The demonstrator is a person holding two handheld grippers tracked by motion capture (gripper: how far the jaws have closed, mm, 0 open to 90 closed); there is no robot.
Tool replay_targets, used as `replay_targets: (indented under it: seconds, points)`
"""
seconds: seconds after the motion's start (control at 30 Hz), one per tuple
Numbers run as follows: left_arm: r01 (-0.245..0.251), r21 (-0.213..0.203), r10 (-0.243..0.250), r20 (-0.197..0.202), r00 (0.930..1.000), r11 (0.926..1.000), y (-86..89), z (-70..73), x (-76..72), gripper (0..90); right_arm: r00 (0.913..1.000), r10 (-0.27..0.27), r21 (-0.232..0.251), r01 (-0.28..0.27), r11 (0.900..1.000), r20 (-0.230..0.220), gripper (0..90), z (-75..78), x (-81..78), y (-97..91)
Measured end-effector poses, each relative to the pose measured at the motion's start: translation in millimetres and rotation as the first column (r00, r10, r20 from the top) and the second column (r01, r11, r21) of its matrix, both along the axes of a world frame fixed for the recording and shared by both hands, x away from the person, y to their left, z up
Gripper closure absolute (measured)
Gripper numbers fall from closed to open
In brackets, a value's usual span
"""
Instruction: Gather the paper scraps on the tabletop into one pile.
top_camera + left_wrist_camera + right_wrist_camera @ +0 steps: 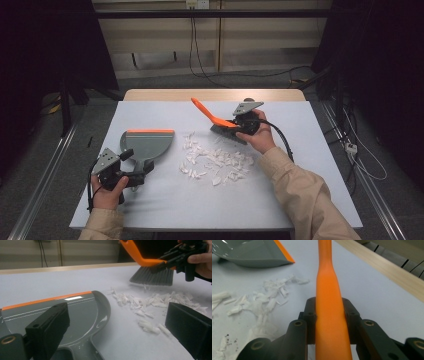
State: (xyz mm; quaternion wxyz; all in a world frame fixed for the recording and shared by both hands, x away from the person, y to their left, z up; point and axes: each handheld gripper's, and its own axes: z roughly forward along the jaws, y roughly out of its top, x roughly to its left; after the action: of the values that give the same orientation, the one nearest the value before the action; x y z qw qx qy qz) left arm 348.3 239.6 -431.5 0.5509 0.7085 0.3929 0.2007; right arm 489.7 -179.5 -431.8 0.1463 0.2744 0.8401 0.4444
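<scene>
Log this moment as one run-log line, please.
right gripper: shut on brush, over far edge of paper scraps | left gripper: at dustpan handle, grip unclear

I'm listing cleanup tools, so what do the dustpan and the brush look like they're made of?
Dustpan: seemingly hard grey plastic, glossy with light reflections, and an orange lip, perhaps rubber. Brush: smooth matte orange handle, likely plastic; dark grey bristles, probably synthetic.
</scene>
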Motion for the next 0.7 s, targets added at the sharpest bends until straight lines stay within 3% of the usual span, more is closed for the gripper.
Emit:
replay_targets:
  seconds: [0.07,0.13,0.23,0.3,0.4,0.5,0.63,0.7]
  points:
    - [-0.001,-0.001,0.001,0.0,1.0,1.0,0.6,0.0,0.0,5.3,0.9998,-0.002,-0.01,0.001,1.0,-0.019,70.8,-5.7,-0.1,0.1]
    - [0.0,0.001,0.0,0.001,1.0,1.0,1.3,-0.1,0.2,5.3,0.9986,-0.012,0.009,0.013,0.9999,-0.052,70.2,-6.1,-0.1,-1.4]
    - [-0.001,0.0,0.001,-0.002,1.0,1.0,0.7,-0.4,0.2,5.3,0.9968,-0.061,-0.047,0.059,0.9971,-0.051,67.3,0.6,-2.6,-2.4]
    - [0.004,0.003,-0.004,0.0,1.0,1.0,0.0,-0.4,0.3,5.3,0.9933,-0.081,-0.075,0.075,0.9944,-0.082,63.8,7.2,-5.6,-1.8]
    - [0.008,0.002,-0.008,0.0,1.0,1.0,-0.8,-0.5,0.3,5.3,0.9869,-0.113,-0.132,0.097,0.9865,-0.116,61.8,18.1,-10.7,0.3]
    - [0.008,0.004,-0.008,0.001,1.0,1.0,-1.4,0.3,-0.1,5.3,0.9783,-0.164,-0.207,0.136,0.9689,-0.126,63.2,25.6,-13.8,2.5]
    - [0.01,0.006,-0.01,0.004,0.9999,0.9999,-1.5,0.8,-0.7,5.3,0.9685,-0.185,-0.277,0.135,0.9515,-0.166,67.3,23.6,-12.3,2.5]
    - [0.008,0.005,-0.008,0.003,1.0,1.0,-1.4,0.7,-0.7,5.4,0.9659,-0.179,-0.272,0.124,0.9542,-0.187,71.1,22.0,-12.6,2.6]
